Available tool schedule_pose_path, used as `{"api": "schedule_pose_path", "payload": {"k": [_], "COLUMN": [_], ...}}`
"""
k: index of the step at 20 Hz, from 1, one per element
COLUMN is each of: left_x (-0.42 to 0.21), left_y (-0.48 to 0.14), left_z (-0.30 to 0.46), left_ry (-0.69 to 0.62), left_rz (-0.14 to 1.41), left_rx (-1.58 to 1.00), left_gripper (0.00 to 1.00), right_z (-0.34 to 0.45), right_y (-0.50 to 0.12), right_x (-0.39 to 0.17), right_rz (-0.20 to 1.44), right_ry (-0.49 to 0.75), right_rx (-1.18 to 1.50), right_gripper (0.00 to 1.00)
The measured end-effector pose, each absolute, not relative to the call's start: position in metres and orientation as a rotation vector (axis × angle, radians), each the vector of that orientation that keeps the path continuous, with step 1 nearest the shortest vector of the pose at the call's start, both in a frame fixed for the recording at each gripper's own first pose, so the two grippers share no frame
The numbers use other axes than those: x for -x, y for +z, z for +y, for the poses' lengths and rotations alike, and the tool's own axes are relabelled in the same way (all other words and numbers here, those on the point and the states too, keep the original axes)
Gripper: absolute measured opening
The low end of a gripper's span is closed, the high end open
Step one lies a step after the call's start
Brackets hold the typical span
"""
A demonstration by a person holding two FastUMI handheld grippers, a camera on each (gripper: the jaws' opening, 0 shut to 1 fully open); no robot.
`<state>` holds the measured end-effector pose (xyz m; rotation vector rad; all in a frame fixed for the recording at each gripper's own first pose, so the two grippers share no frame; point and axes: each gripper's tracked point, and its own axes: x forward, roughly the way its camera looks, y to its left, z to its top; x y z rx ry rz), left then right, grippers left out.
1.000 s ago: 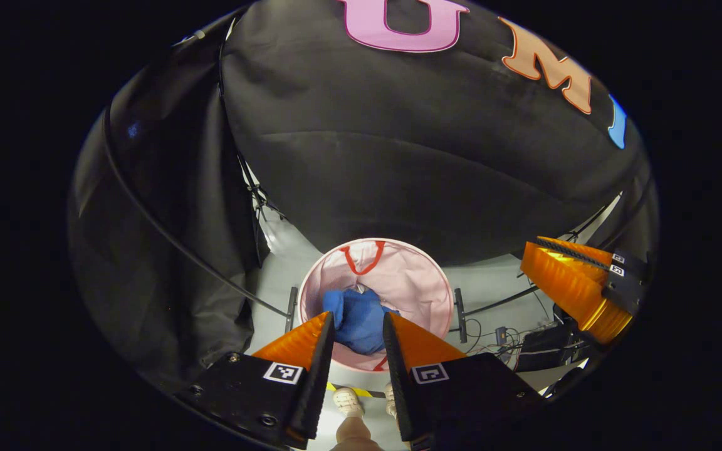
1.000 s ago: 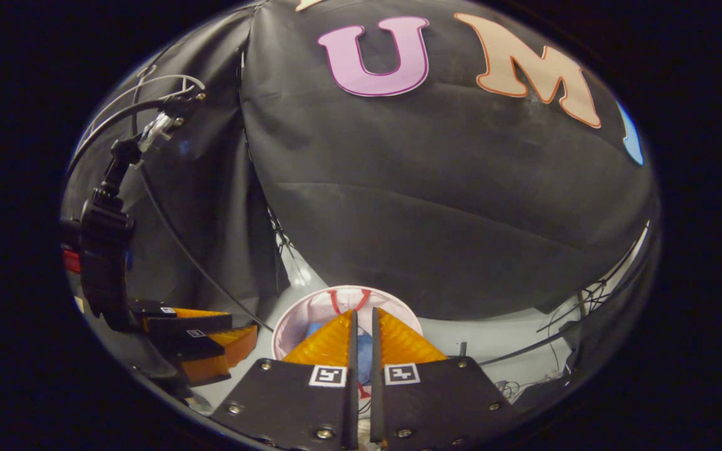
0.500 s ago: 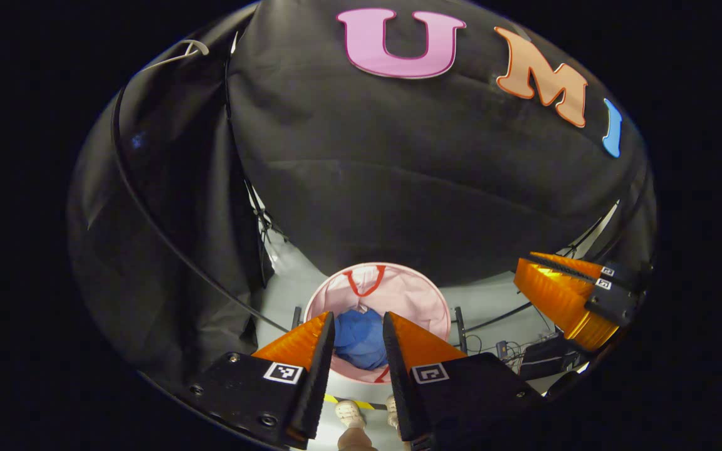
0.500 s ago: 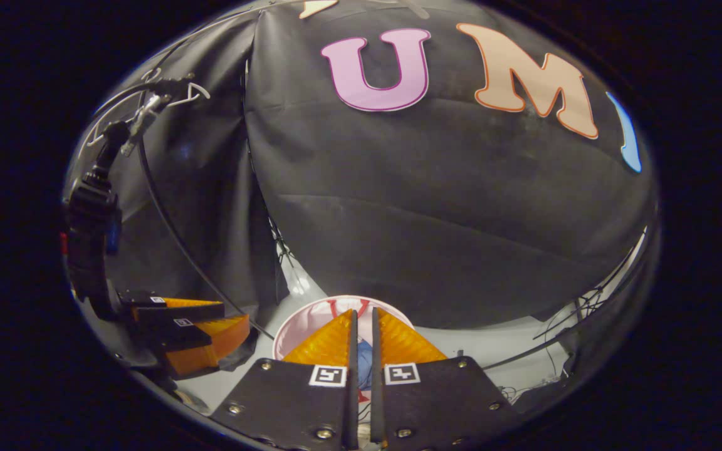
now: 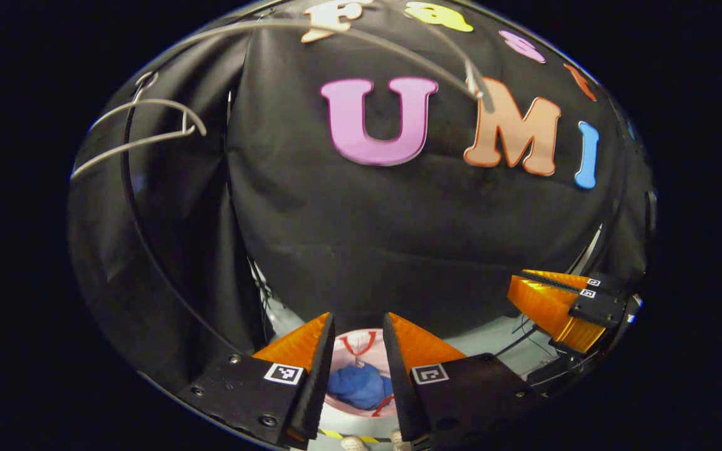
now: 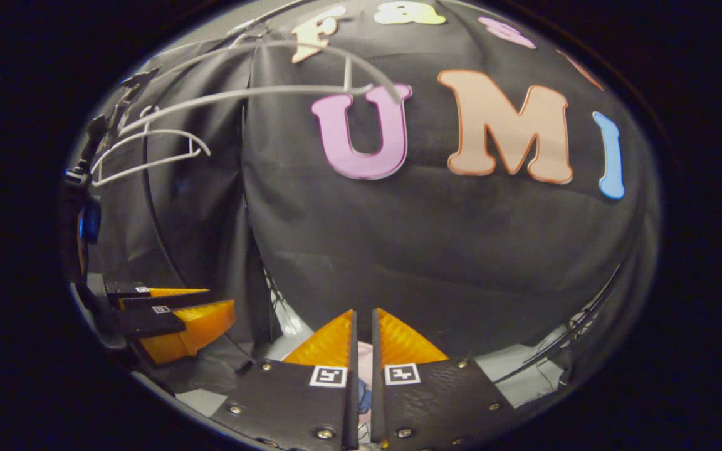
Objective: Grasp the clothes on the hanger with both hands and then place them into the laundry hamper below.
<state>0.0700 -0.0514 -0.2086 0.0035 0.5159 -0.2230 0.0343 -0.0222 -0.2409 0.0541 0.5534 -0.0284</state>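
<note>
The blue clothes (image 5: pixel 358 385) lie bunched inside the pink laundry hamper (image 5: pixel 361 344), far below, seen between the fingers of my left gripper (image 5: pixel 358 316). That gripper is open and holds nothing. My right gripper (image 6: pixel 363 311) is shut with only a thin slit between its orange fingers, and nothing is in it. A sliver of the hamper (image 6: pixel 364 354) shows through that slit. A bare white hanger (image 5: pixel 141 122) hangs at the upper left. The right gripper (image 5: pixel 514 285) shows at the right of the left gripper view, and the left gripper (image 6: pixel 220 299) at the left of the right gripper view.
A second thin white hanger (image 6: pixel 273 94) crosses the top, close to the camera. A black cable (image 5: pixel 148 250) curves down the left wall. The pale floor (image 5: pixel 492 338) around the hamper carries cables at the right.
Both grippers have risen and tipped upward: the hamper has slid to the bottom of both views and the bare hangers have come into sight. The blue clothes stay in the hamper.
</note>
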Motion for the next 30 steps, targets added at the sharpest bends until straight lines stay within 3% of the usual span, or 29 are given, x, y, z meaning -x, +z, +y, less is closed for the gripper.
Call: {"api": "schedule_pose_path", "payload": {"k": [9,11,12,13,15,17,20,23,26,27,28,30], "left_x": [-0.065,-0.046,-0.042,-0.038,-0.032,-0.025,-0.016,-0.006,0.002,0.005,0.008,0.015], "left_y": [-0.05,-0.026,-0.013,-0.001,0.015,0.024,0.03,0.038,0.048,0.05,0.052,0.053], "left_z": [-0.08,-0.079,-0.083,-0.085,-0.088,-0.089,-0.093,-0.1,-0.116,-0.123,-0.133,-0.152], "left_ry": [-0.297,-0.319,-0.329,-0.339,-0.35,-0.361,-0.387,-0.426,-0.467,-0.479,-0.495,-0.515], "left_rz": [0.192,0.139,0.123,0.107,0.077,0.062,0.048,0.044,0.029,0.022,0.022,0.024], "left_rx": [0.014,0.02,0.029,0.038,0.043,0.036,0.028,0.044,0.03,0.027,0.027,0.031], "left_gripper": [0.48,0.52,0.52,0.61,0.8,0.99,0.97,0.98,0.97,0.97,0.97,0.97], "right_z": [-0.044,-0.046,-0.048,-0.05,-0.056,-0.061,-0.075,-0.087,-0.106,-0.115,-0.124,-0.142], "right_y": [-0.084,-0.06,-0.049,-0.036,-0.022,-0.014,-0.004,0.009,0.021,0.023,0.026,0.032], "right_x": [-0.039,-0.033,-0.029,-0.02,-0.012,-0.007,0.008,0.024,0.042,0.048,0.054,0.066], "right_rz": [0.246,0.207,0.191,0.177,0.151,0.139,0.127,0.108,0.096,0.091,0.09,0.084], "right_ry": [-0.083,-0.092,-0.101,-0.109,-0.124,-0.143,-0.186,-0.229,-0.28,-0.298,-0.313,-0.33], "right_rx": [0.006,0.006,0.001,-0.01,-0.031,-0.036,-0.023,-0.014,-0.002,0.008,0.019,0.038], "right_gripper": [0.07,0.03,0.08,0.07,0.17,0.42,0.79,0.97,0.89,0.89,0.97,0.89]}}
